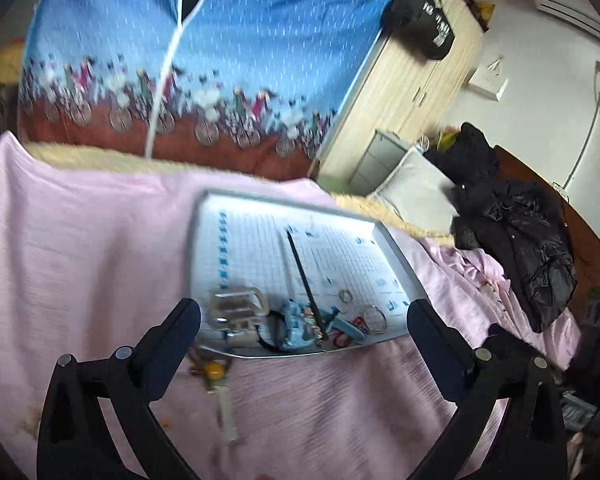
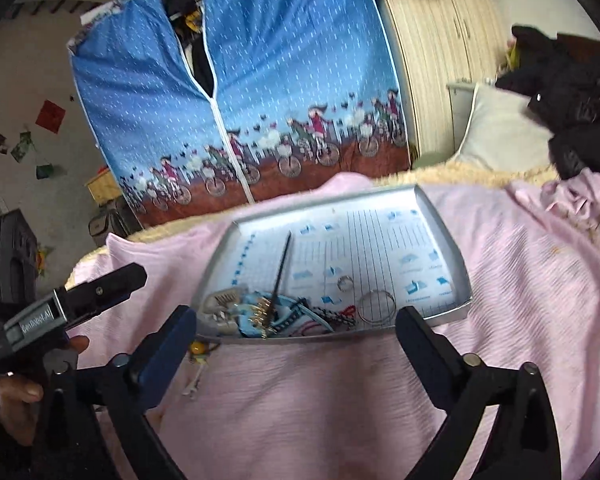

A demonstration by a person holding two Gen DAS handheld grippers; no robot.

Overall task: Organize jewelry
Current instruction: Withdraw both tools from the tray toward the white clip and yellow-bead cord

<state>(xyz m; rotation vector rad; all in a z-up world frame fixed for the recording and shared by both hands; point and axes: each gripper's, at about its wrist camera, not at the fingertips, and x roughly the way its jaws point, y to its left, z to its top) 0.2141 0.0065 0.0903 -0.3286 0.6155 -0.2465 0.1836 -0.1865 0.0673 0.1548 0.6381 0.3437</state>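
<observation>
Left wrist view: looks forward and down between its own fingers, close above the pink bedspread [image 1: 80, 248], facing the metal tray [image 1: 404, 256] and the blue curtain [image 1: 260, 40] beyond. Right wrist view: set alongside, facing the same way, similarly near. Both share the tray [image 2: 452, 248], bedspread [image 2: 520, 264] and curtain [image 2: 292, 60].

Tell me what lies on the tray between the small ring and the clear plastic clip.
In the left wrist view, the black hair stick and blue hair accessories lie between the small ring and clear clip.
</observation>
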